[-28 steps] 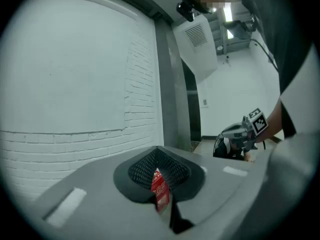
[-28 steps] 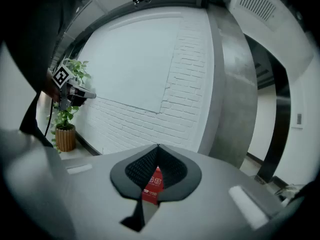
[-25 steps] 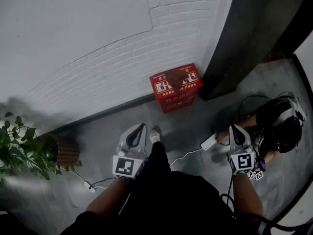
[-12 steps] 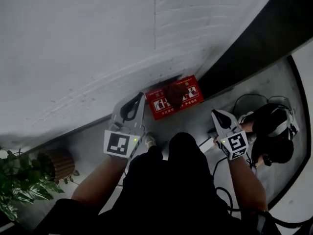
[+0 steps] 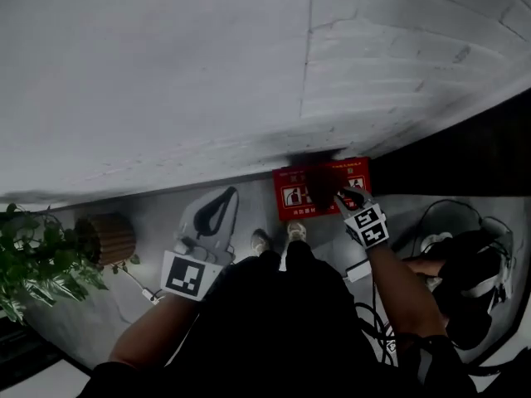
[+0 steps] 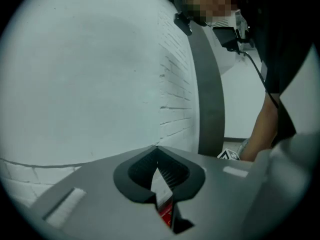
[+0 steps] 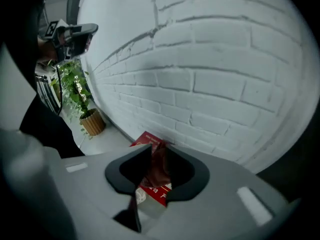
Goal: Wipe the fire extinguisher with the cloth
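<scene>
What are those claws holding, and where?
Nothing yet: left gripper is shut, empty; right gripper is opening its jaws over the dark cloth on the red box.

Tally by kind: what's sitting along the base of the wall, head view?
Red box: 1
Dark red cloth, draped on the box: 1
Potted plant: 1
Total: 3

Head view looks steeply down; all views share the red box [image 5: 319, 191].
</scene>
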A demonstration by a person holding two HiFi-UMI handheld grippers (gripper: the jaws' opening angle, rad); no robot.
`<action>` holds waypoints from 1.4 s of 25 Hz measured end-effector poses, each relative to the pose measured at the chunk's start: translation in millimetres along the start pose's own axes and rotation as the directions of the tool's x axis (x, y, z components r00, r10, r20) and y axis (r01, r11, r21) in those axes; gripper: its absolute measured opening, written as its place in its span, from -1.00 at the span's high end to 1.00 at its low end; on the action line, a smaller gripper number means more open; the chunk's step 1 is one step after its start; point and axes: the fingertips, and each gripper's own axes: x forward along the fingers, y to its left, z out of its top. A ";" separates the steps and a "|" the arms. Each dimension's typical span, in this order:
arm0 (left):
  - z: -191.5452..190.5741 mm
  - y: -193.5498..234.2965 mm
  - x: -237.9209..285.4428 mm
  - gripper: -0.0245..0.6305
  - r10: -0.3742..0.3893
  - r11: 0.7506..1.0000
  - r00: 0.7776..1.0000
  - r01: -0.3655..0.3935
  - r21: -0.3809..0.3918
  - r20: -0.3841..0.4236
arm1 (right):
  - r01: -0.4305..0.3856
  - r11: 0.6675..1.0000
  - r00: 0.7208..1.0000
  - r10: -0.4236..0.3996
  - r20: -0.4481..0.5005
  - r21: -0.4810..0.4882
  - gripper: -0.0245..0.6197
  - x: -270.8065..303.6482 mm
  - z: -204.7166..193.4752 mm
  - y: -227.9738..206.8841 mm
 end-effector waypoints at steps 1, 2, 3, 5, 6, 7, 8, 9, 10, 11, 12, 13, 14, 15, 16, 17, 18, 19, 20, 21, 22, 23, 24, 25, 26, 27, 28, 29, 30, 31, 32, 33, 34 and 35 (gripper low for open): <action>-2.9 11.5 -4.6 0.93 0.037 0.999 0.999 -0.037 0.015 -0.015 | -0.021 1.000 0.999 0.021 -0.040 -0.007 0.45 16.1 -7.8 -1.7; -6.0 22.6 -8.9 0.93 0.073 0.997 0.997 -0.072 0.036 -0.026 | -0.038 0.999 0.996 0.037 -0.082 -0.014 0.30 30.8 -16.8 -3.3; -9.3 34.9 -13.2 0.93 0.115 0.992 0.993 -0.113 0.055 -0.036 | -0.052 0.998 0.991 0.049 -0.125 -0.025 0.29 43.7 -25.9 -5.2; -13.4 63.4 -23.5 0.93 0.215 0.976 0.975 -0.212 0.055 -0.051 | -0.083 0.995 0.976 0.070 -0.205 -0.058 0.24 64.7 -39.1 -8.3; -13.4 75.7 -29.8 0.93 0.255 0.966 0.965 -0.252 0.048 -0.057 | -0.098 0.992 0.968 0.076 -0.238 -0.080 0.24 72.7 -43.2 -7.7; -12.8 84.4 -36.3 0.93 0.279 0.960 0.958 -0.276 0.053 -0.065 | -0.108 0.989 0.962 0.077 -0.262 -0.105 0.24 79.6 -46.5 -6.2; -12.2 90.1 -42.6 0.93 0.290 0.956 0.954 -0.286 0.067 -0.074 | -0.113 0.985 0.958 0.073 -0.278 -0.132 0.24 86.1 -49.4 -4.9; -11.6 94.1 -48.3 0.93 0.297 0.953 0.951 -0.291 0.081 -0.081 | -0.116 0.981 0.955 0.066 -0.289 -0.156 0.24 92.9 -52.0 -3.9; -11.1 97.8 -53.8 0.93 0.307 0.950 0.948 -0.299 0.090 -0.086 | -0.118 0.977 0.952 0.060 -0.300 -0.179 0.24 100.2 -54.9 -2.9; -10.3 101.9 -59.0 0.93 0.321 0.945 0.943 -0.313 0.090 -0.089 | -0.122 0.972 0.947 0.053 -0.318 -0.201 0.24 108.5 -58.6 -1.7; -9.1 106.0 -64.2 0.93 0.338 0.940 0.937 -0.331 0.084 -0.088 | -0.128 0.966 0.937 0.042 -0.348 -0.226 0.24 117.4 -64.4 -0.3; -7.6 109.2 -69.3 0.93 0.355 0.934 0.931 -0.349 0.078 -0.087 | -0.134 0.957 0.921 0.023 -0.389 -0.259 0.24 125.9 -73.0 0.5; -6.5 110.5 -74.4 0.93 0.368 0.929 0.926 -0.362 0.076 -0.088 | -0.138 0.944 0.900 -0.007 -0.435 -0.299 0.24 132.7 -84.0 -0.4; -6.2 110.1 -79.6 0.93 0.377 0.926 0.922 -0.371 0.077 -0.091 | -0.139 0.929 0.881 -0.042 -0.472 -0.342 0.25 137.5 -94.8 -3.2; -6.7 109.1 -85.0 0.93 0.385 0.922 0.918 -0.378 0.078 -0.095 | -0.141 0.915 0.867 -0.071 -0.493 -0.378 0.25 140.4 -102.7 -7.0; -7.8 108.4 -90.9 0.93 0.395 0.918 0.913 -0.388 0.076 -0.100 | -0.143 0.905 0.861 -0.087 -0.501 -0.402 0.25 142.0 -106.5 -10.7; -8.9 108.7 -97.8 0.93 0.408 0.913 0.907 -0.402 0.072 -0.106 | -0.147 0.898 0.861 -0.090 -0.501 -0.415 0.25 143.3 -106.5 -12.3; -9.8 110.0 -105.7 0.93 0.424 0.905 0.898 -0.419 0.069 -0.112 | -0.157 0.891 0.867 -0.082 -0.492 -0.426 0.26 145.4 -102.8 -10.1; -10.8 111.5 -114.0 0.93 0.441 0.897 0.889 -0.436 0.070 -0.119 | -0.175 0.881 0.879 -0.061 -0.474 -0.440 0.48 148.8 -95.6 -3.1; -12.5 112.3 -121.7 0.93 0.456 0.890 0.881 -0.450 0.075 -0.127 | -0.200 0.867 0.894 -0.029 -0.447 -0.456 0.57 153.6 -85.7 7.5; -15.3 112.7 -128.1 0.93 0.469 0.883 0.872 -0.462 0.081 -0.137 | -0.225 0.852 0.909 0.008 -0.418 -0.472 0.61 160.2 -74.1 19.9; -18.5 113.2 -133.2 0.93 0.482 0.876 0.864 -0.474 0.085 -0.146 | -0.247 0.838 0.919 0.044 -0.392 -0.486 0.61 168.8 -61.3 32.5; -20.8 113.8 -137.3 0.93 0.494 0.870 0.856 -0.486 0.086 -0.153 | -0.267 0.827 0.924 0.075 -0.374 -0.495 0.61 179.0 -47.6 45.6; -21.0 114.2 -140.5 0.93 0.504 0.864 0.849 -0.497 0.083 -0.156 | -0.287 0.816 0.926 0.103 -0.363 -0.501 0.61 189.5 -34.0 59.2; -19.3 113.5 -143.4 0.93 0.512 0.859 0.845 -0.506 0.080 -0.155 | -0.308 0.806 0.924 0.128 -0.360 -0.506 0.61 199.2 -22.5 72.8; -16.5 112.0 -146.4 0.93 0.518 0.855 0.842 -0.512 0.079 -0.152 | -0.332 0.795 0.918 0.148 -0.369 -0.507 0.61 207.7 -15.0 85.0; -13.5 110.5 -150.1 0.93 0.525 0.851 0.838 -0.519 0.081 -0.151 | -0.354 0.787 0.908 0.159 -0.388 -0.505 0.61 215.2 -12.2 94.9; -11.0 109.9 -154.5 0.93 0.533 0.846 0.832 -0.527 0.082 -0.152 | -0.373 0.783 0.895 0.163 -0.415 -0.497 0.61 221.7 -13.6 101.7; -9.0 110.2 -158.8 0.93 0.542 0.840 0.826 -0.536 0.082 -0.154 | -0.387 0.786 0.882 0.162 -0.443 -0.483 0.61 226.8 -17.0 105.4; -7.4 110.7 -161.7 0.93 0.550 0.835 0.821 -0.544 0.079 -0.154 | -0.393 0.792 0.872 0.159 -0.462 -0.468 0.61 230.0 -19.8 106.1; -6.1 111.0 -163.1 0.93 0.554 0.832 0.819 -0.549 0.077 -0.152 | -0.391 0.800 0.869 0.158 -0.469 -0.455 0.62 231.5 -20.7 104.8; -5.3 110.8 -163.2 0.93 0.555 0.832 0.818 -0.550 0.076 -0.150 | -0.387 0.807 0.869 0.158 -0.469 -0.446 0.62 231.4 -20.4 102.5; -5.5 110.5 -162.6 0.93 0.552 0.833 0.820 -0.547 0.077 -0.151 | -0.381 0.815 0.871 0.158 -0.466 -0.436 0.62 229.8 -20.7 99.5; -6.8 110.7 -161.1 0.93 0.549 0.836 0.822 -0.543 0.077 -0.155 | -0.376 0.824 0.871 0.158 -0.465 -0.424 0.63 227.1 -22.2 94.7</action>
